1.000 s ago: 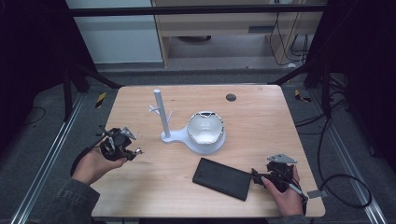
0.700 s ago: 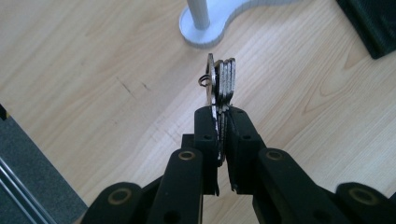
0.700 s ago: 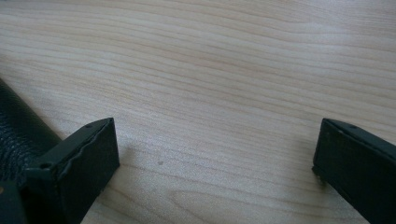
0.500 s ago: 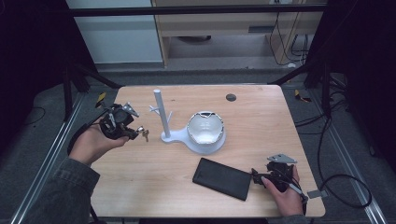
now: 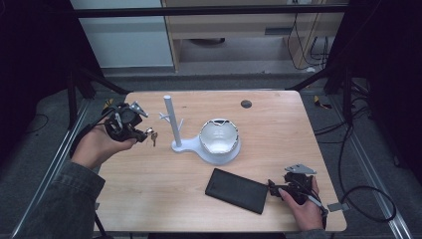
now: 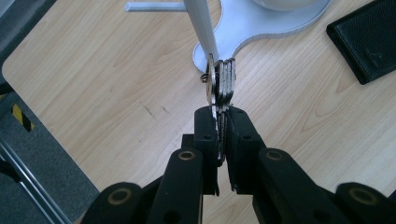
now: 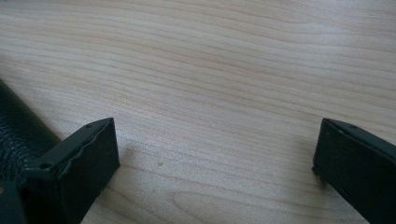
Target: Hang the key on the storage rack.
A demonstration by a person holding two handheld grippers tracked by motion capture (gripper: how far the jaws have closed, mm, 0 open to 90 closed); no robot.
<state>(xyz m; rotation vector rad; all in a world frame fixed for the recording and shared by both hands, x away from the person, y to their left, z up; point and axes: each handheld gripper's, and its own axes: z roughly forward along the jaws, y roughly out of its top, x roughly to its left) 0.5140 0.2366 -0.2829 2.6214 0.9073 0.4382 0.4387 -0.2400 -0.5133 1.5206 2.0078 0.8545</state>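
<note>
Silver keys (image 6: 223,81) — flat, bunched, edge-on

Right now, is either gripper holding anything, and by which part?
The left gripper pinches a bunch of keys by one end, the rest sticking out past its fingers. The right gripper is open and holds nothing.
</note>
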